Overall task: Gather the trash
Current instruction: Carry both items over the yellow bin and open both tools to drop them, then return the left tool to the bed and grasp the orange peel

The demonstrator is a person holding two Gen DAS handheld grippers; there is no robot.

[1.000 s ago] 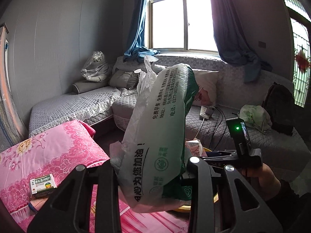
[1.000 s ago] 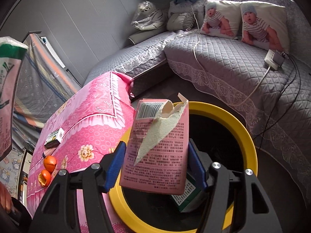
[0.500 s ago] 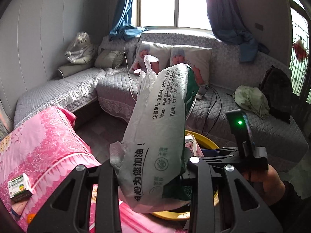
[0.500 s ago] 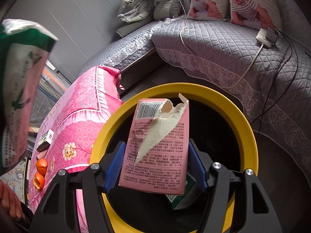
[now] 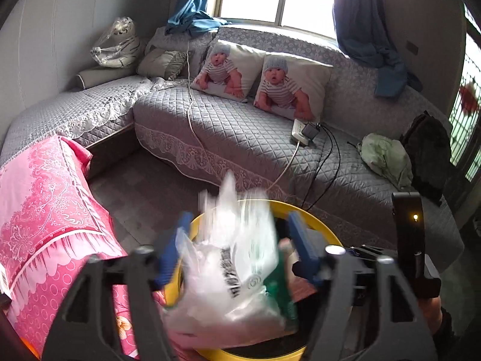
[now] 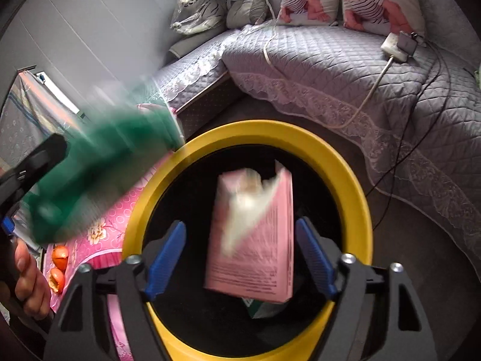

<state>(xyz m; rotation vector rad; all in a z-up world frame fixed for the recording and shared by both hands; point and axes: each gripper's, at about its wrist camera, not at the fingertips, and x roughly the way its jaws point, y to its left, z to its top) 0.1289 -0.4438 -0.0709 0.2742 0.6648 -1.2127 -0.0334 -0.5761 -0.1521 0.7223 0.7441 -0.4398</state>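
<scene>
No wording can be read anywhere. Between the left gripper's jaws, a white and green plastic bag carries dark printed characters and a round emblem, all smeared by motion blur. Between the right gripper's jaws, a torn pink box shows rows of fine dark print on its face, too small and blurred to make out. Just below that box, a green and white packet shows no legible print.

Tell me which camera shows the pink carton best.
The right wrist view: the pink carton sits centred, blurred, between spread blue fingers, over the yellow-rimmed bin. In the left wrist view the white and green bag hides it almost entirely.
</scene>
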